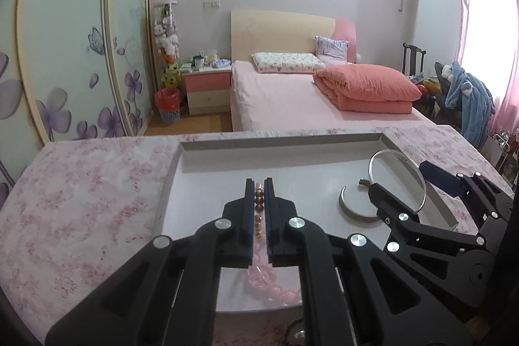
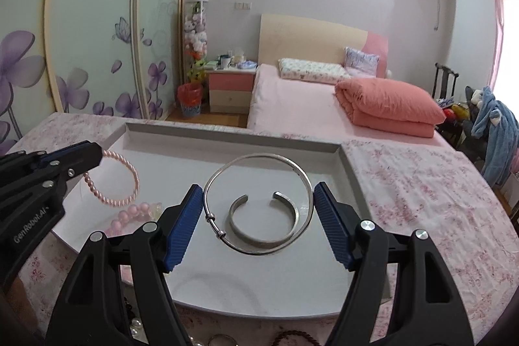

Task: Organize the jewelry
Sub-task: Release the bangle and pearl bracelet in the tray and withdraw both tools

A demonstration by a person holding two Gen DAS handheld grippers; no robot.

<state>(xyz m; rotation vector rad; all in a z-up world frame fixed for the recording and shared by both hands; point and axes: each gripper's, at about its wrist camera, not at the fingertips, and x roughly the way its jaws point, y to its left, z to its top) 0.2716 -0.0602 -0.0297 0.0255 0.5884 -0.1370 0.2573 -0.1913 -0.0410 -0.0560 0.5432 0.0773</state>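
While the left gripper (image 1: pixel 259 193) is clamping a pink bead bracelet (image 2: pixel 121 180) over the tray (image 2: pixel 227 135), the right gripper (image 2: pixel 258 222) is spreading wide around the silver bangle (image 2: pixel 259 203) lying flat at the tray's right.

A pink bed (image 1: pixel 285 99) with folded coral quilt (image 1: pixel 366 86), nightstand (image 1: pixel 207 86), floral wardrobe doors (image 1: pixel 65 54).
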